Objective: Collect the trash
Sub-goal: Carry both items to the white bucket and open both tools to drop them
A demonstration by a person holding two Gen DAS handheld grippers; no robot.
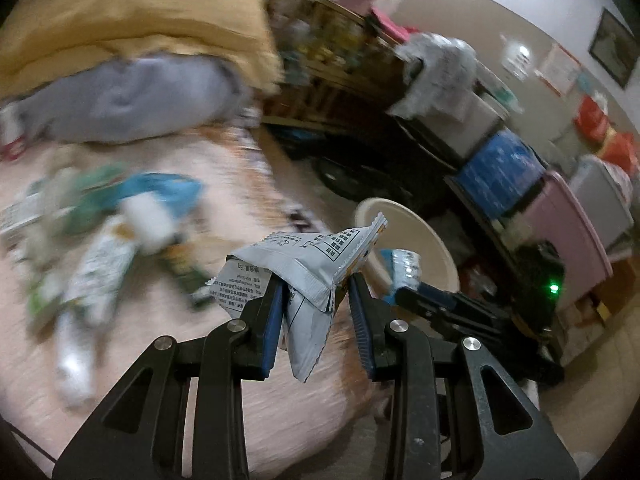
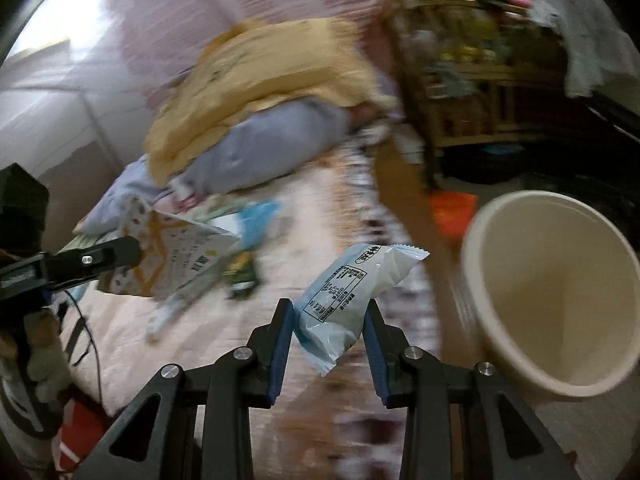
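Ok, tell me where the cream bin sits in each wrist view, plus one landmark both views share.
Left wrist view: the cream bin is right of centre, past the grey wrapper held by the left gripper.
Right wrist view: it fills the right edge, beside the pale blue wrapper held by the right gripper.
Shared landmark: the yellow blanket.
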